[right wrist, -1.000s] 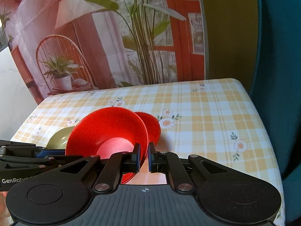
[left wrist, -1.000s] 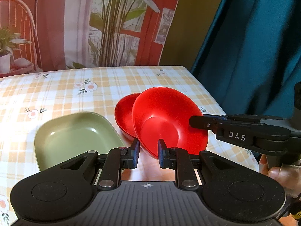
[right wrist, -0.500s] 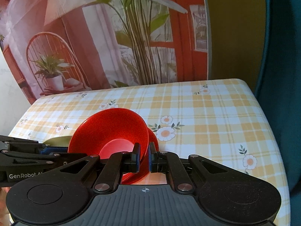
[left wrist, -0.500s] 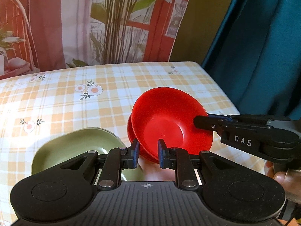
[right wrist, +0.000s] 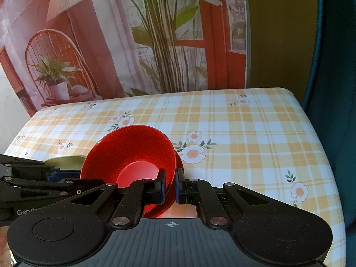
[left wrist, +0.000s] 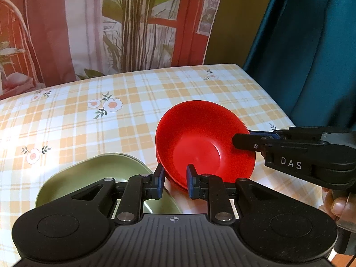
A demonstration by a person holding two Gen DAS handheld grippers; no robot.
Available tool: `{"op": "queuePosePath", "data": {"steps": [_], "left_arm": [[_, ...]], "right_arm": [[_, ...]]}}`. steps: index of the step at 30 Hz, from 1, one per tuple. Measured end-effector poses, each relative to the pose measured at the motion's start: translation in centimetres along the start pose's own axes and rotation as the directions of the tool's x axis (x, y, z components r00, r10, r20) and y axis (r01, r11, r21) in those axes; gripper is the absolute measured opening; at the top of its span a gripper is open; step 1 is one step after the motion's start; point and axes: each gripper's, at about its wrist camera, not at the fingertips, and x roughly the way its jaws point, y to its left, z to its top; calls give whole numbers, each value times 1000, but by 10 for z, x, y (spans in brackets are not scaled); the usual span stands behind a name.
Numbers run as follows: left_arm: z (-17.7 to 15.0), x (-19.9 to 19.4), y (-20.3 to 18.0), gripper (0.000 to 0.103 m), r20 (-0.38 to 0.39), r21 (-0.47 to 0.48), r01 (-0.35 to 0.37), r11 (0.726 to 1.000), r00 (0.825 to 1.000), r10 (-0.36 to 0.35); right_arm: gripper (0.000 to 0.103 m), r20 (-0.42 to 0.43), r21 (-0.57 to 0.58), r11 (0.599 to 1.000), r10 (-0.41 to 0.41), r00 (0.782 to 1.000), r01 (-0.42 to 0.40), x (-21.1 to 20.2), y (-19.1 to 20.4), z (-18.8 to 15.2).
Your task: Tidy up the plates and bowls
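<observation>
Two grippers hold one red bowl [left wrist: 200, 146]

The left gripper [left wrist: 175, 179] and right gripper [right wrist: 170, 185] fingers pinch its rim, beside a green dish [left wrist: 93, 175].

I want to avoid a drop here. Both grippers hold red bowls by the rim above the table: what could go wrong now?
1. The right gripper pinches only the thin rim of the upper red bowl, which is tilted; it may pivot or slip out.
2. The left gripper straddles the rim of the lower red bowl; uneven motion could jam the nested bowls.
3. The green dish lies close beside them; a lowered bowl may strike its rim.
</observation>
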Motion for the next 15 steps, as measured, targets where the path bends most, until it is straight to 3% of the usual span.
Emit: {"op": "queuePosePath", "data": {"steps": [10,15], "left_arm": [[2,-1,4,24,11,1,-4,1000,1000,4],[6,-3,10,37,27,-22,-9,1000,1000,10]], "right_arm": [[15,20,13,1000,-15,1000,15,-7,-7,-1],[20,27,45,999,-13,1000,11,-10,-12,-4]]}}
